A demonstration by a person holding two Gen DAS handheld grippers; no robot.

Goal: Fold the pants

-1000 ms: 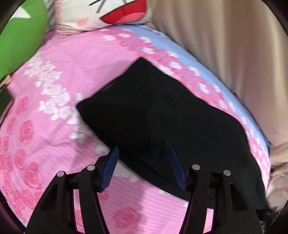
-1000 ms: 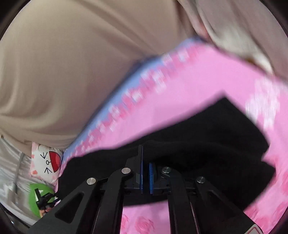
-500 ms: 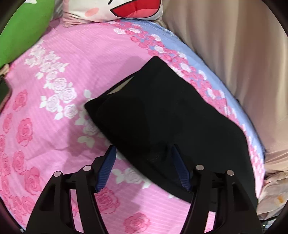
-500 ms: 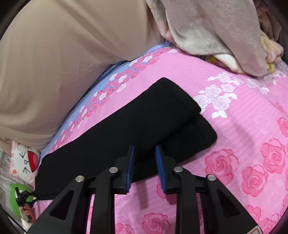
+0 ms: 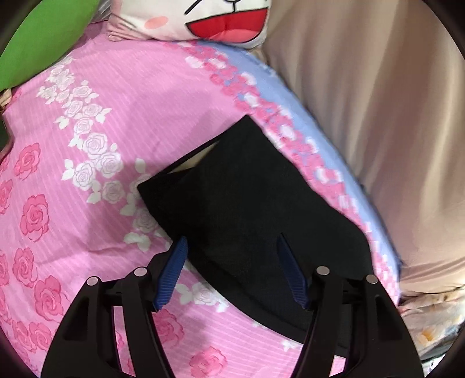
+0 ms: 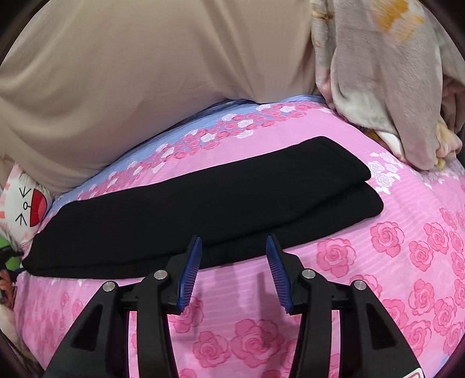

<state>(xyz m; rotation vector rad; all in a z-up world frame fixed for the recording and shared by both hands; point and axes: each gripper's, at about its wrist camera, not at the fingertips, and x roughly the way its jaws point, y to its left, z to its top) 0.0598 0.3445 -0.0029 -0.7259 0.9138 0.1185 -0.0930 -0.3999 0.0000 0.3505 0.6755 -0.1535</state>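
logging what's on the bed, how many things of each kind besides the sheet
black pants: 1
cartoon face pillow: 1
green cushion: 1
grey plush blanket: 1
hand-held gripper: 2, left and right
total: 6

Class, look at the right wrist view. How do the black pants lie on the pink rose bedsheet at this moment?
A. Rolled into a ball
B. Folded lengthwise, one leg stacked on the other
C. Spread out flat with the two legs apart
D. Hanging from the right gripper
B: the black pants lie as a long strip on the pink rose bedsheet, one leg end stacked on the other, and the right gripper is open and empty.
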